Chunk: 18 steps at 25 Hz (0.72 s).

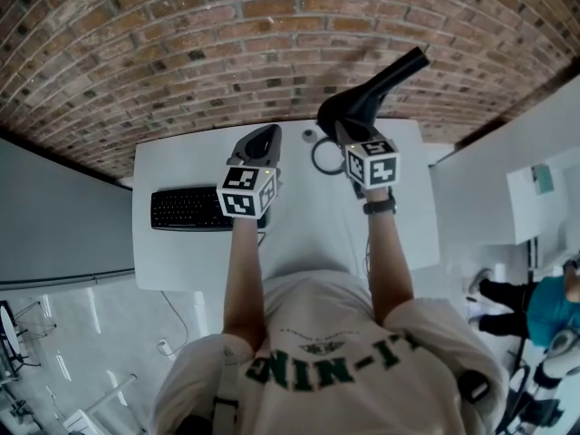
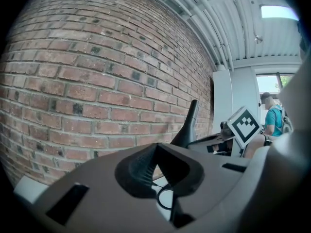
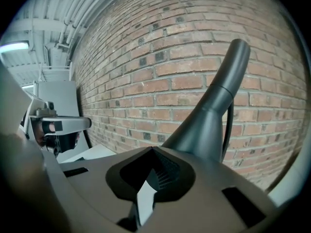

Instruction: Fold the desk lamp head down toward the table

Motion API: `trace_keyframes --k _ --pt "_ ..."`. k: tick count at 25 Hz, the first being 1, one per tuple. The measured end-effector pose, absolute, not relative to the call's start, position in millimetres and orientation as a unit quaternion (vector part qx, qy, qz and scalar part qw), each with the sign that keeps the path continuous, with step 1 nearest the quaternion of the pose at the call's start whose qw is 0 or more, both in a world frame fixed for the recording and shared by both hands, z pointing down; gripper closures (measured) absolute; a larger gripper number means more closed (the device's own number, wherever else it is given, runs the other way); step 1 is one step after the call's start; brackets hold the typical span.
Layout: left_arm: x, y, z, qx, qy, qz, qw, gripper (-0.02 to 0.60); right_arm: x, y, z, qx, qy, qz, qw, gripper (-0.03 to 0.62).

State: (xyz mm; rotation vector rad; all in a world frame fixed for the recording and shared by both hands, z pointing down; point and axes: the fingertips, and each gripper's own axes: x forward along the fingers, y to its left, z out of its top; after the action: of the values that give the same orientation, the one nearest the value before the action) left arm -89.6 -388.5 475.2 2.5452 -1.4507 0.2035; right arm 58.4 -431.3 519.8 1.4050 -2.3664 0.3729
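Claws closed, empty: left claw, right claw, near raised lamp head.

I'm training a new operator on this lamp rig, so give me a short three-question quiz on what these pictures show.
1. True or false: the right gripper has its jaws shut on the desk lamp.
2. What lies on the table left of the left gripper? A) keyboard B) mug C) book
3. Fill in: the wall behind the table is ____.
Key: 1 false, the jaws are together with nothing between them. 2 A. 3 brick.
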Motion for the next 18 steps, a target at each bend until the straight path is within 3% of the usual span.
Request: trace_keyframes --k 12,18 --pt "-97 -384 471 0.848 -0.517 0.055 0.101 0.581 55 -402 476 0.553 -0.827 0.088 0.042 0.591" --pt "-104 -382 457 0.841 -0.534 0.043 0.070 0.581 48 -394 468 0.560 -0.826 0.064 0.032 0.591"
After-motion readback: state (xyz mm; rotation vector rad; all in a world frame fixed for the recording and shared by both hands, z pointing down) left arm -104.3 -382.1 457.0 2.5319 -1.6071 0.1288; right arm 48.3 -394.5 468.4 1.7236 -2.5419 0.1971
